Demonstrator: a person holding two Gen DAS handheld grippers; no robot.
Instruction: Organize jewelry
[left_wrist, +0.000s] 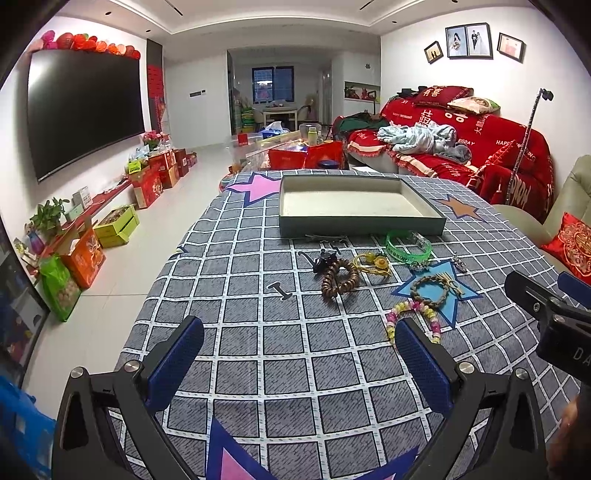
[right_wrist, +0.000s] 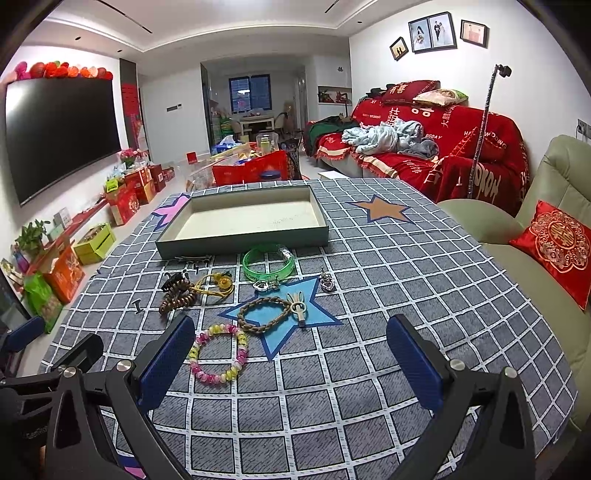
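Jewelry lies scattered across the middle of the table (right_wrist: 424, 280), on a grey checked cloth with coloured stars, all of it between the two grippers and a shallow grey-green tray (right_wrist: 242, 236) at the far side. The near stretch of cloth under both grippers is bare, and so is the whole right half of the table towards the pale armchair (right_wrist: 546, 206). The table's left edge drops off to open white floor; the far edge stands close to a red-covered sofa (right_wrist: 454, 147).

I count five bracelets: a pink and yellow beaded bracelet (right_wrist: 218, 352) nearest, just beside the right gripper's left finger; a braided cord bracelet (right_wrist: 264, 314) on the blue star; a brown wooden bead bracelet (right_wrist: 179, 300); a yellow cord bracelet (right_wrist: 218, 286); and a green band (right_wrist: 269, 264) just in front of the tray. Two small silver charms (right_wrist: 327, 283) sit near the blue star, a dark hair clip (right_wrist: 173, 278) touches the wooden beads, and a thin hairpin (right_wrist: 192, 257) lies along the tray's front wall.

There is one tray, and nothing lies in it.

The left gripper (left_wrist: 299, 343) hangs over the near cloth with its jaws spread wide and nothing between them. The right gripper (right_wrist: 291, 343) is likewise spread wide, holding nothing.
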